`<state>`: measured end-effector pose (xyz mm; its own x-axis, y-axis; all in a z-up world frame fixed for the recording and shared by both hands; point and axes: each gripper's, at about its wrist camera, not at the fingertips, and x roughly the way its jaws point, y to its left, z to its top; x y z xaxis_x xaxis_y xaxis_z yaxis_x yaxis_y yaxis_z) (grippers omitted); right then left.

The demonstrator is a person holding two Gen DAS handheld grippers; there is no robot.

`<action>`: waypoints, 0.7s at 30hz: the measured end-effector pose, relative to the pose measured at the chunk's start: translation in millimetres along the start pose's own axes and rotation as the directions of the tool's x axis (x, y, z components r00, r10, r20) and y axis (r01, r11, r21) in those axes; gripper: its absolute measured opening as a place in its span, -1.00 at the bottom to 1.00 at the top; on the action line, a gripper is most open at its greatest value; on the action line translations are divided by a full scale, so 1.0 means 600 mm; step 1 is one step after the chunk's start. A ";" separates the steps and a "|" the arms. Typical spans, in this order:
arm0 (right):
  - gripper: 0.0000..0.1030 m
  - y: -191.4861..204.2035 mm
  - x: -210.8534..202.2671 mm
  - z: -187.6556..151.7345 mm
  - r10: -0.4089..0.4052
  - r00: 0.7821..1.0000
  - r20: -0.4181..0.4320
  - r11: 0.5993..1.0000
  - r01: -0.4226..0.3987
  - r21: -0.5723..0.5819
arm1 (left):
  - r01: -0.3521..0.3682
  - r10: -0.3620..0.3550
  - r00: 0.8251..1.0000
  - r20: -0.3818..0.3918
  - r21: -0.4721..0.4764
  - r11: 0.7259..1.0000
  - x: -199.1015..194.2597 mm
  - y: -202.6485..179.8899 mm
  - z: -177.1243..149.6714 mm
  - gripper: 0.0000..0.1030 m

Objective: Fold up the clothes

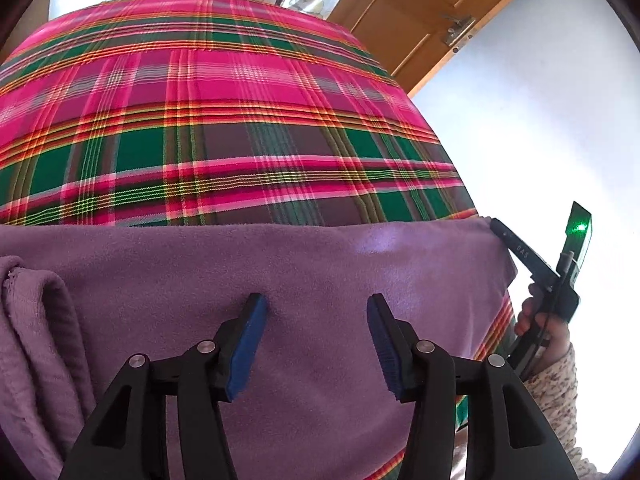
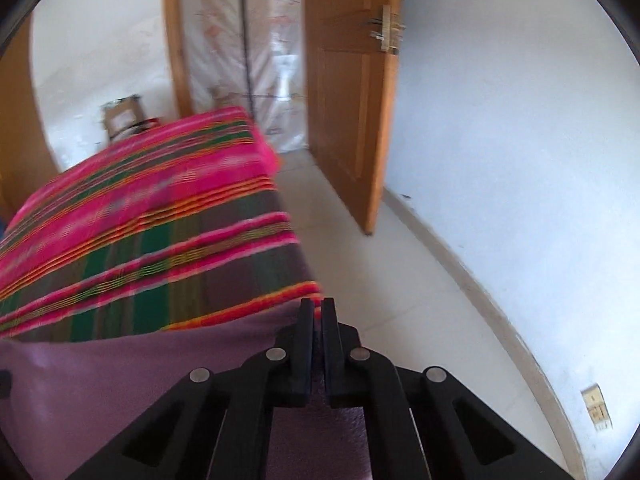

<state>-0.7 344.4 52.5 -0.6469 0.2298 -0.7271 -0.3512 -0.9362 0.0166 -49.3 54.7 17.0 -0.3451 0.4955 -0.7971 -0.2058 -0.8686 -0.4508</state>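
Note:
A purple fleece garment (image 1: 280, 264) lies spread over the near part of a surface covered in pink and green plaid cloth (image 1: 240, 120). A bunched fold of it (image 1: 36, 320) sits at the left. My left gripper (image 1: 316, 304) hovers open just above the flat purple fabric, with nothing between its blue pads. In the right wrist view my right gripper (image 2: 317, 304) is shut on the garment's (image 2: 140, 368) far right corner, at the edge of the plaid surface (image 2: 160, 220). The left wrist view shows that same right gripper (image 1: 496, 224) pinching the corner, with a hand (image 1: 540, 328) on its handle.
Right of the plaid surface the pale tiled floor (image 2: 380, 280) runs along a white wall (image 2: 500, 140). A wooden door (image 2: 348, 100) stands open at the far end. A cardboard box (image 2: 124, 118) sits beyond the far edge. A wall socket (image 2: 596, 406) is low on the right.

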 end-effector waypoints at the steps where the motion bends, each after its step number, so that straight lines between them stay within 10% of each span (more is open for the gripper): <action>1: -0.93 -0.007 0.003 0.000 0.005 1.000 -0.007 1.000 -0.005 0.016 | -0.001 0.001 1.000 0.002 -0.001 1.000 0.000 0.000 0.000 0.06; 6: -0.90 -0.040 -0.008 -0.013 0.051 0.999 0.001 0.993 -0.051 0.105 | -0.008 0.008 1.000 0.005 0.002 1.000 0.000 -0.001 0.000 0.06; 15: -0.11 -0.087 -0.067 -0.060 0.181 0.982 0.050 0.958 -0.187 0.219 | -0.003 0.003 1.000 0.009 0.009 1.000 0.002 -0.004 -0.003 0.10; 21: -0.01 -0.090 -0.067 -0.089 0.212 0.977 0.025 0.940 -0.210 0.269 | -0.011 0.010 1.000 0.013 0.020 1.000 0.004 -0.007 -0.004 0.10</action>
<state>80.5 371.4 43.8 -0.7232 0.0329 -0.6899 -0.3762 -0.8564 0.3536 -47.2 59.4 16.1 -0.3595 0.4865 -0.7962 -0.2202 -0.8734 -0.4343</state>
